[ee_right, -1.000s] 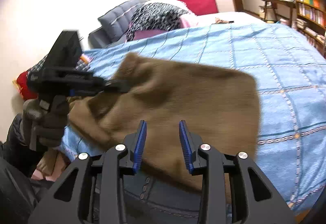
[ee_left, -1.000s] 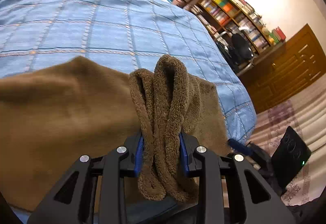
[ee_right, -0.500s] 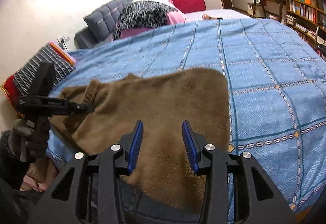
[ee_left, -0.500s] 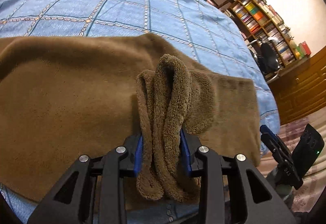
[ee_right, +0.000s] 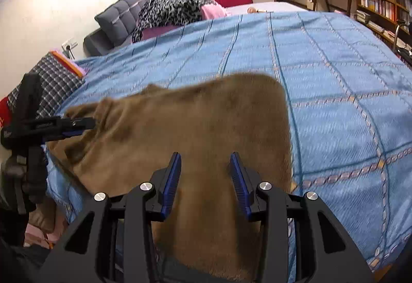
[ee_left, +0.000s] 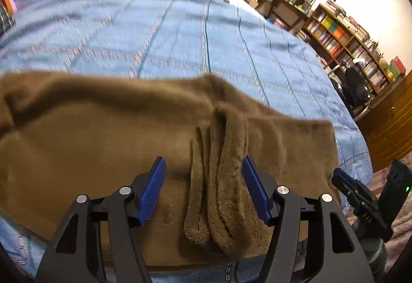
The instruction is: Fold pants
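The brown fleece pants [ee_left: 103,154] lie spread across the blue checked bedspread [ee_left: 206,38], near its front edge. In the left wrist view, a bunched ridge of the same fleece [ee_left: 219,167] stands between the blue pads of the left gripper [ee_left: 203,185]; its jaws are opening, and the ridge leans against the right-hand pad while a clear gap separates it from the left-hand one, so the fabric is released rather than pinched.

The right gripper [ee_right: 206,180] hovers over the pants [ee_right: 193,133] with its jaws partly apart; the fleece passes beneath and between them, and whether the pads touch it cannot be told.

In the right wrist view the pants' far edge runs from nine o'clock to about one o'clock, with a rounded corner at one o'clock. Bare bedspread [ee_right: 334,77] stretches beyond, from twelve through three o'clock.

The near edge of the pants is hidden behind both grippers' black frames. Motion blur softens the fabric's outline in both views.
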The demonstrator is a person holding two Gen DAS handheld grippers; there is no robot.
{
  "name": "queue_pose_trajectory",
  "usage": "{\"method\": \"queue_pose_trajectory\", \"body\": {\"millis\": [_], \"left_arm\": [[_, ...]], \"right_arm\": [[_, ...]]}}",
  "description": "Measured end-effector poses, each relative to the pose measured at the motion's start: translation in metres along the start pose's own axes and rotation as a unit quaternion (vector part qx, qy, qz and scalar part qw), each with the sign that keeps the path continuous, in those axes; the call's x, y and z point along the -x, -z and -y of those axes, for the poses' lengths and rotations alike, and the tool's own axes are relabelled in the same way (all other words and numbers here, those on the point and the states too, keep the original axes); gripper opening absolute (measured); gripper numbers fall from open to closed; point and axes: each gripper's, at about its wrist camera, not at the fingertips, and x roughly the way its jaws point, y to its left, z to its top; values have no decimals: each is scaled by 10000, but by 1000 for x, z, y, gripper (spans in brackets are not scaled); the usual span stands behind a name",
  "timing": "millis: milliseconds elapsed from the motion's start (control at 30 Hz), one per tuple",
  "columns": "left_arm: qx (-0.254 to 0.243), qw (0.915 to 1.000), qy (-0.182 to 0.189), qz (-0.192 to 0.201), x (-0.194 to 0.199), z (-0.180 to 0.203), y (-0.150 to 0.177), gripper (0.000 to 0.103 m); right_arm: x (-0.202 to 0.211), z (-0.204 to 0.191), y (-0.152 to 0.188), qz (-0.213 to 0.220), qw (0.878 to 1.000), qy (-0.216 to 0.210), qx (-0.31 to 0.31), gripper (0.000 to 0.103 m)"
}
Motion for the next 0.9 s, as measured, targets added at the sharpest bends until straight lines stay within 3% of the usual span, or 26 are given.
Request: {"method": "queue_pose_trajectory", "body": {"millis": [100, 200, 367, 467, 600, 767, 900], "left_arm": [[-188, 9994, -73, 278, 15, 15, -2, 62], [-275, 9988, 146, 380, 17, 30, -4, 62], [-378, 9981, 455, 188, -7, 54, 2, 62], [-450, 9984, 347, 78, -32, 63, 9, 62], [-639, 9978, 55, 156, -50, 64, 13, 62], [-635, 9976, 173, 225, -61, 53, 12, 62], [-697, 9964, 281, 396, -66, 46, 17, 62]], "right_arm": [[-4, 3, -13, 64, 9998, 160, -64, 41], [-11, 8, -26, 90, 9992, 331, -190, 41], [-28, 15, -41, 58, 9983, 485, -311, 41], [-39, 17, -46, 8, 9981, 554, -269, 41], [-56, 24, -47, -95, 9976, 625, -291, 41], [-78, 29, -40, -219, 9967, 750, -208, 41], [-86, 21, -31, -66, 9949, 996, 106, 42]]}}
